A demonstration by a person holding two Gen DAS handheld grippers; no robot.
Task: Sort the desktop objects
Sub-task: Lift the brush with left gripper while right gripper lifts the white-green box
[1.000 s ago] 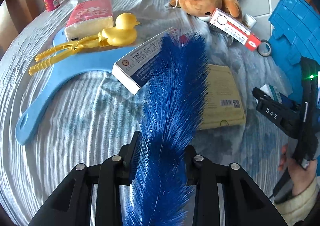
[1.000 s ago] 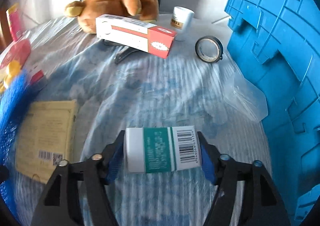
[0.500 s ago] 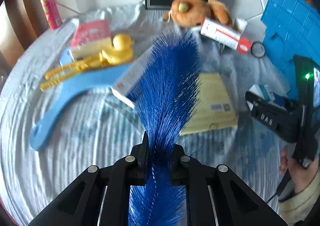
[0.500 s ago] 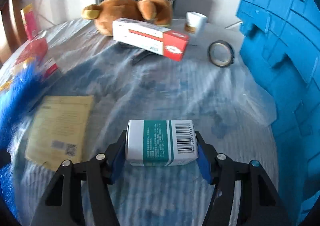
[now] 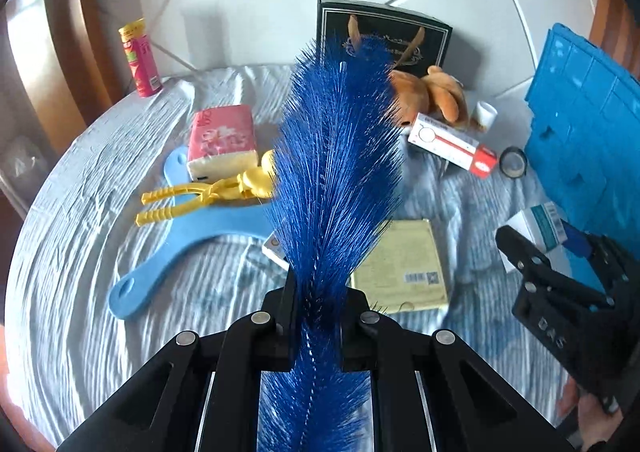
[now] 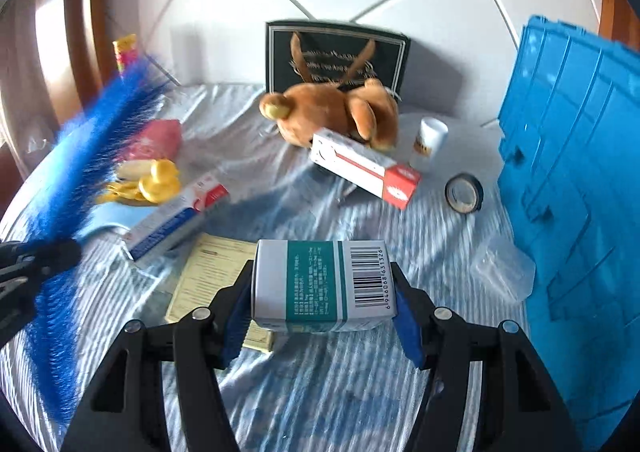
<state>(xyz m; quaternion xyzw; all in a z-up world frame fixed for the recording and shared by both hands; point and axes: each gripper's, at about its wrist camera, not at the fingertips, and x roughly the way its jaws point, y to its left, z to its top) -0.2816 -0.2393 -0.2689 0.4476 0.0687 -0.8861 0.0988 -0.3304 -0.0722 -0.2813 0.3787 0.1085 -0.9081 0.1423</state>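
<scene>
My left gripper (image 5: 316, 304) is shut on a blue bristle brush (image 5: 340, 164) and holds it upright above the cloth; the brush also shows in the right wrist view (image 6: 76, 172). My right gripper (image 6: 322, 292) is shut on a white and green medicine box (image 6: 324, 284), lifted off the table; that box also shows in the left wrist view (image 5: 540, 228), next to the blue crate (image 5: 588, 132). The crate (image 6: 576, 192) stands at the right.
On the striped cloth lie a yellow booklet (image 5: 404, 264), a red-white box (image 6: 364, 168), a plush toy (image 6: 332, 112), a tape roll (image 6: 464, 194), a white cup (image 6: 428, 144), a yellow duck clamp (image 5: 224, 188), a tissue pack (image 5: 222, 140), a blue hanger (image 5: 180, 236) and a blue-white box (image 6: 176, 220).
My left gripper closed on the brush and raised it upright. My right gripper lifted the medicine box off the table and drew back.
</scene>
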